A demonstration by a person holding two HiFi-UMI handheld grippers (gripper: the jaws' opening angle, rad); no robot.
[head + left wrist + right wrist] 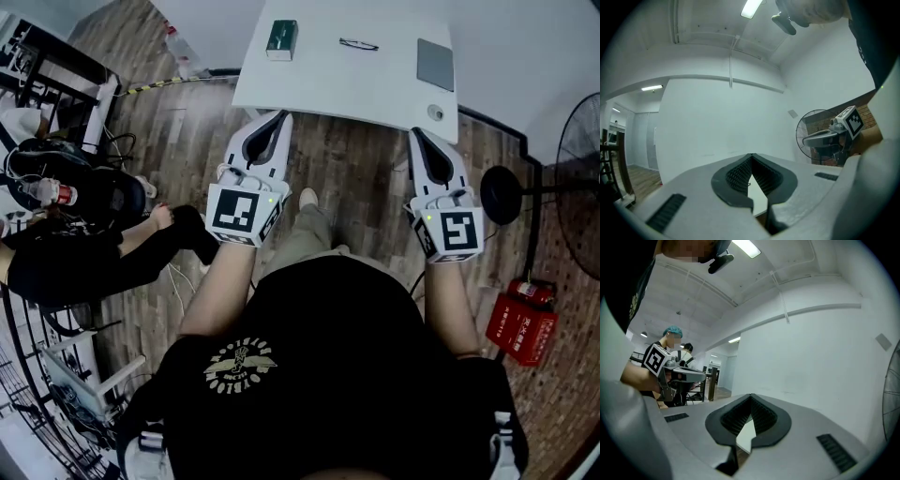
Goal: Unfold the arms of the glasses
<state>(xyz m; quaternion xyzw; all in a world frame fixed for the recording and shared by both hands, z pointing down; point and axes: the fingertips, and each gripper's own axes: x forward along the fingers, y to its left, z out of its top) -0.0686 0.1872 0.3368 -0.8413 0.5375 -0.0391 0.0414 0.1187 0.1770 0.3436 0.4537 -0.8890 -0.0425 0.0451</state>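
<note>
the glasses (358, 44) lie on the white bench (356, 89), toward its far edge and about the middle of its width. they are too small here to tell how their arms sit. nothing touches them. on the same bench, a green box (281, 39) lies to the left of the glasses and a flat grey square (435, 64) to their right. a small round thing (435, 112) sits near the bench's near right corner.

the left gripper (278, 116) is held level just short of the bench's near edge, at its left end, tips aimed at the bench. in the left gripper view its jaws (752, 155) are pressed together with nothing between them. the right gripper (415, 132) is held the same way just short of the bench's near edge, at its right end. in the right gripper view its jaws (751, 395) are also pressed together and hold nothing. both grippers are well apart from the glasses.

a standing fan (581, 178) is off the bench's right side, and a red case (522, 323) lies on the wood floor nearer the person. a seated person (94, 253) is off the bench's left side.
</note>
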